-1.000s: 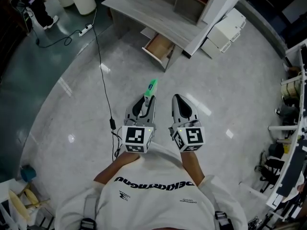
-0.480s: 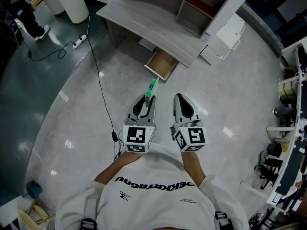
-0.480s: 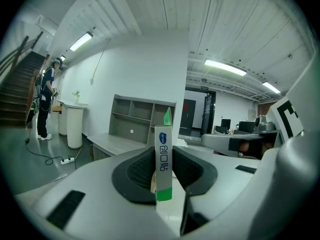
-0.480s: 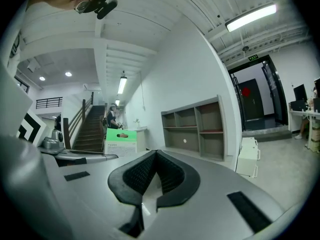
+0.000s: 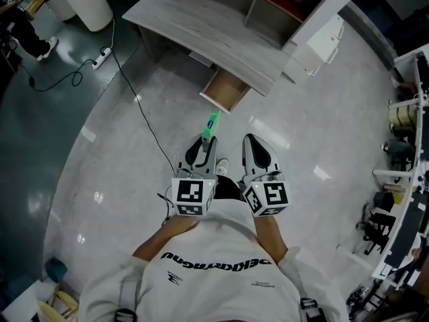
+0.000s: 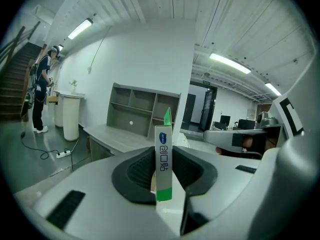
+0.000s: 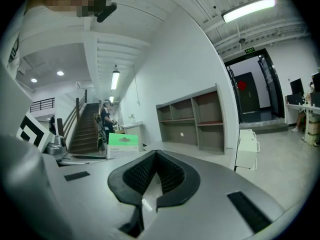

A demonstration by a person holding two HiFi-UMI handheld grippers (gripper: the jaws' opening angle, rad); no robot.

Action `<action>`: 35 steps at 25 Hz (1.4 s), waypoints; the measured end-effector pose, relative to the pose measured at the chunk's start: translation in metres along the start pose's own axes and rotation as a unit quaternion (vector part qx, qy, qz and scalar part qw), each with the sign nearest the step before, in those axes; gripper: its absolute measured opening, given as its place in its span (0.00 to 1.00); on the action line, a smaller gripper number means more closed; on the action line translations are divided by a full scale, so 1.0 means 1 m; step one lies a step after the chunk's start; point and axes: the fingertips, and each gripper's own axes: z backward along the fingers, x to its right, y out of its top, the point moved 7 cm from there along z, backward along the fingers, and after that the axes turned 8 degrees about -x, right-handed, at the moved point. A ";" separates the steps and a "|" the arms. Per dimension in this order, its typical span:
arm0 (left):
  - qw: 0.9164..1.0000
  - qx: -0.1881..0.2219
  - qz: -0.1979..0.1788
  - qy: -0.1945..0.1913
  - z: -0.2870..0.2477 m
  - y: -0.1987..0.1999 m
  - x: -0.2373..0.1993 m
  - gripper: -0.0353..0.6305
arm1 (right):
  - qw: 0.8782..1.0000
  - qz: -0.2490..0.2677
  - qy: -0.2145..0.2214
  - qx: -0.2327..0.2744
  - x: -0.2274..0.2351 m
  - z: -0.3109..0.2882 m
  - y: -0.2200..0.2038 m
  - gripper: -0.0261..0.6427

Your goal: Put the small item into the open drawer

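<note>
Head view looks down on a person in a white shirt who holds both claws side by side above a pale, glossy floor. The left claw pinches a small box, a narrow green-and-white carton that sticks out past the jaw tips and points toward the furniture ahead. In the left gripper view the carton stands upright between the two black pads, which press on its flat sides. Blue print shows on its white face, and its top flap is green. The right claw holds nothing: in the right gripper view its pads are pressed together at the tips.

Ahead, a grey wood-grain surface carries a grey shelf unit divided into open compartments, some with reddish floors. Beneath the surface's front edge a drawer is pulled out toward the person, and only its tan bottom shows inside. The small box is in the air over the floor, well apart from the drawer and not in it. A small white cabinet stands just beside the right end of the surface. A white round bin and a white power strip sit on the darker floor at the upper left.
</note>
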 end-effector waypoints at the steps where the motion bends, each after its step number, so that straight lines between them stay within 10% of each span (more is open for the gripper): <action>1: 1.000 -0.005 0.000 -0.001 -0.007 -0.001 -0.002 0.21 | 1.000 -0.002 0.000 -0.002 0.003 -0.006 -0.001 0.09; 35: 0.989 -0.140 0.012 0.036 -0.268 -0.094 -0.030 0.21 | 0.989 -0.058 0.020 -0.134 0.169 -0.165 -0.118 0.09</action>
